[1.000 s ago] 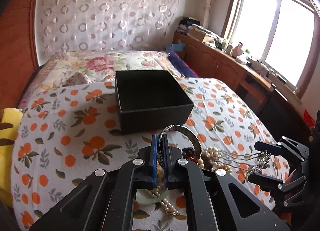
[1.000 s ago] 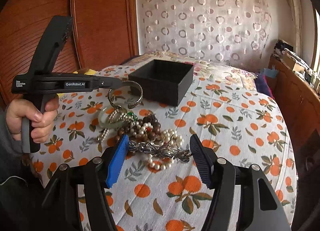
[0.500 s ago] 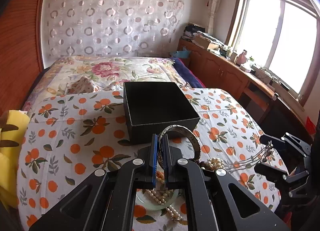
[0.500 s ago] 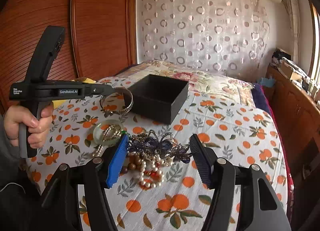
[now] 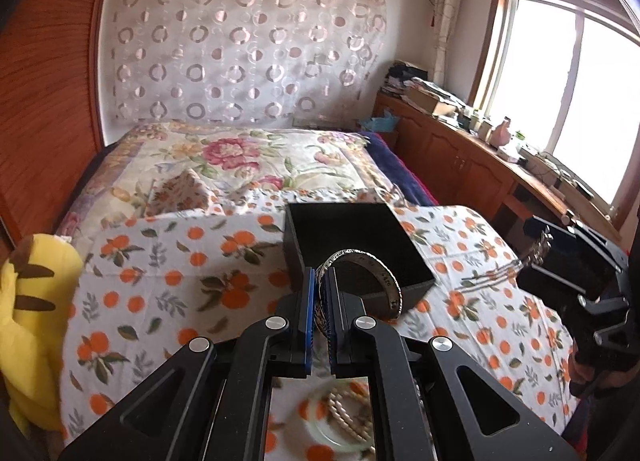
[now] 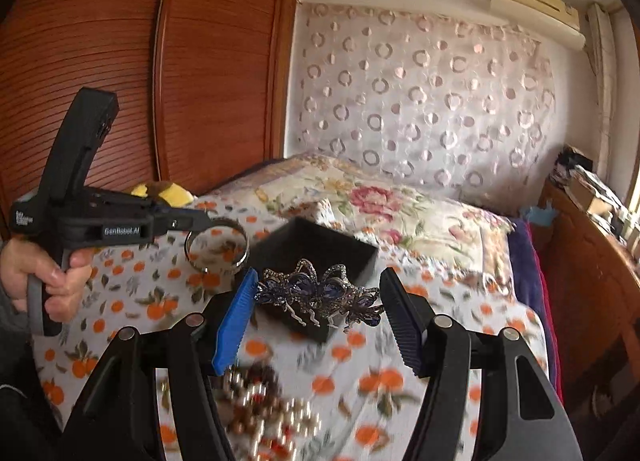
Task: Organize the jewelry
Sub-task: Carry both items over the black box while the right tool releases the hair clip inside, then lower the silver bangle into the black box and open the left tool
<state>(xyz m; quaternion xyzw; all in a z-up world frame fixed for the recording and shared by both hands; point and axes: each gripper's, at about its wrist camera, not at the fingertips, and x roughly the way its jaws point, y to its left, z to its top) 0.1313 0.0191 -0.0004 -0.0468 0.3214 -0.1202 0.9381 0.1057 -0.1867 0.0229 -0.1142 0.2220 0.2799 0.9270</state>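
Observation:
My left gripper (image 5: 319, 285) is shut on a silver bangle (image 5: 372, 265) and holds it in the air just before the open black box (image 5: 352, 233). It also shows in the right wrist view (image 6: 208, 223), with the bangle (image 6: 218, 247) hanging from it left of the box (image 6: 316, 245). My right gripper (image 6: 318, 299) is shut on a blue jeweled hair clip (image 6: 320, 295), held lengthwise between the pads, above the box's near edge. A pile of pearls and beads (image 6: 264, 409) lies blurred on the orange-print cloth below.
A pale green bangle and pearl strand (image 5: 344, 413) lie under my left gripper. A yellow plush toy (image 5: 32, 301) sits at the left edge of the bed. A wooden cabinet (image 5: 472, 165) with clutter runs along the right under the window. A wooden wardrobe (image 6: 120, 61) stands at the left.
Both grippers have risen and moved toward the black box. The right gripper has lifted the hair clip clear of the jewelry pile. The left still grips the bangle.

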